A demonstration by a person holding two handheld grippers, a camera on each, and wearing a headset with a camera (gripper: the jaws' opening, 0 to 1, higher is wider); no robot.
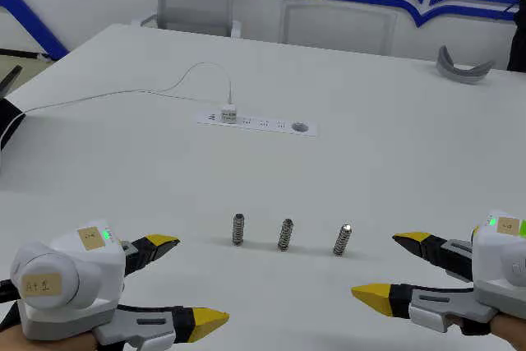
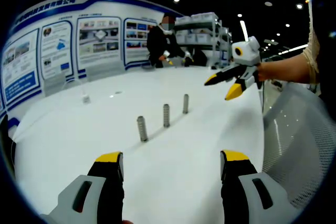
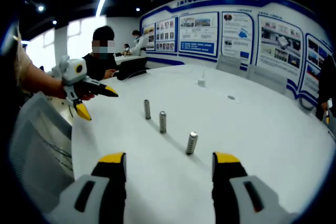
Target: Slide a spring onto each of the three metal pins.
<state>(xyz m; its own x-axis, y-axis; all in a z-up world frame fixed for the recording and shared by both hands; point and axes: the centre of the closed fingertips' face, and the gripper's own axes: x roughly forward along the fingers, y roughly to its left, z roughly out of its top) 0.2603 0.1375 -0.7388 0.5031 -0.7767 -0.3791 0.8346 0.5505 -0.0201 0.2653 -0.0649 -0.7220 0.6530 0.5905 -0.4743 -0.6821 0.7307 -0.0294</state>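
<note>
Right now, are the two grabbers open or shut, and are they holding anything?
Left gripper: open, holding nothing.
Right gripper: open, holding nothing.

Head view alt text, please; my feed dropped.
Three upright metal pins stand in a row on a white table, each apparently carrying one of the springs. The left claw and right claw sit near the table's front edge on either side of them, both open and empty.
</note>
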